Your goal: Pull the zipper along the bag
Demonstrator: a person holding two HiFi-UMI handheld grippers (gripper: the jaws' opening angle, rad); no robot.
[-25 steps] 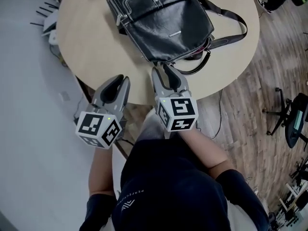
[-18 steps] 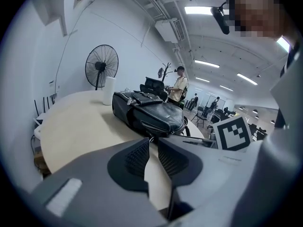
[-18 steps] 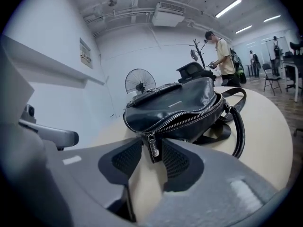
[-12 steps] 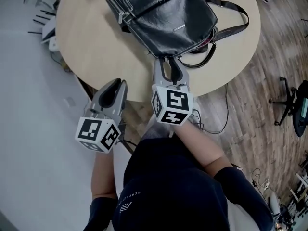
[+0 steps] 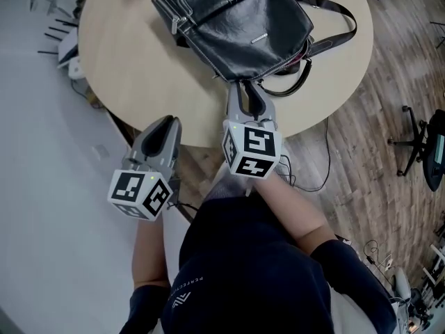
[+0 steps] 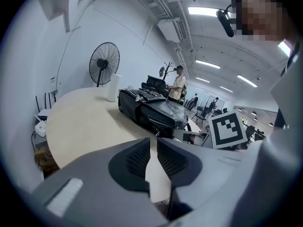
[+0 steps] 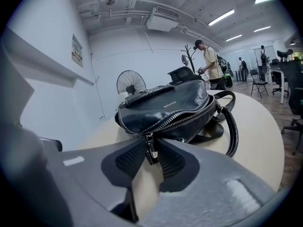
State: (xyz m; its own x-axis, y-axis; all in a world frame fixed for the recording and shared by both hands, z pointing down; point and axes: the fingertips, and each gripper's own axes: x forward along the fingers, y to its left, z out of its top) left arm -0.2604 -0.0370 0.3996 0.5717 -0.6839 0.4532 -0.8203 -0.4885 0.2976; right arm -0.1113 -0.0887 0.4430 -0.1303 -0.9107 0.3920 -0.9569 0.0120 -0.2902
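A black leather bag [image 5: 243, 26] lies on the round beige table [image 5: 139, 68], its zipper running along the near side [image 7: 189, 115]. My right gripper [image 5: 247, 101] is at the bag's near corner. Its jaws have just been closing, and the metal zipper pull [image 7: 151, 149] hangs between them. The pads stand close on either side, and I see no firm pinch. My left gripper [image 5: 161, 127] hovers over the table's near edge, left of the bag [image 6: 156, 110]. Its jaws have been closing to a narrow gap with nothing in it.
The bag's strap [image 5: 327, 44] loops off to the right on the tabletop. A white cylinder [image 6: 112, 88] stands at the far edge, and a floor fan [image 6: 104, 64] is behind it. Office chairs [image 5: 417, 145] and cables are on the wooden floor to the right. People [image 7: 210, 60] stand far back.
My right gripper has tilted and edged up to the bag's near corner, with its jaws narrower. The left gripper has shifted slightly at the table edge.
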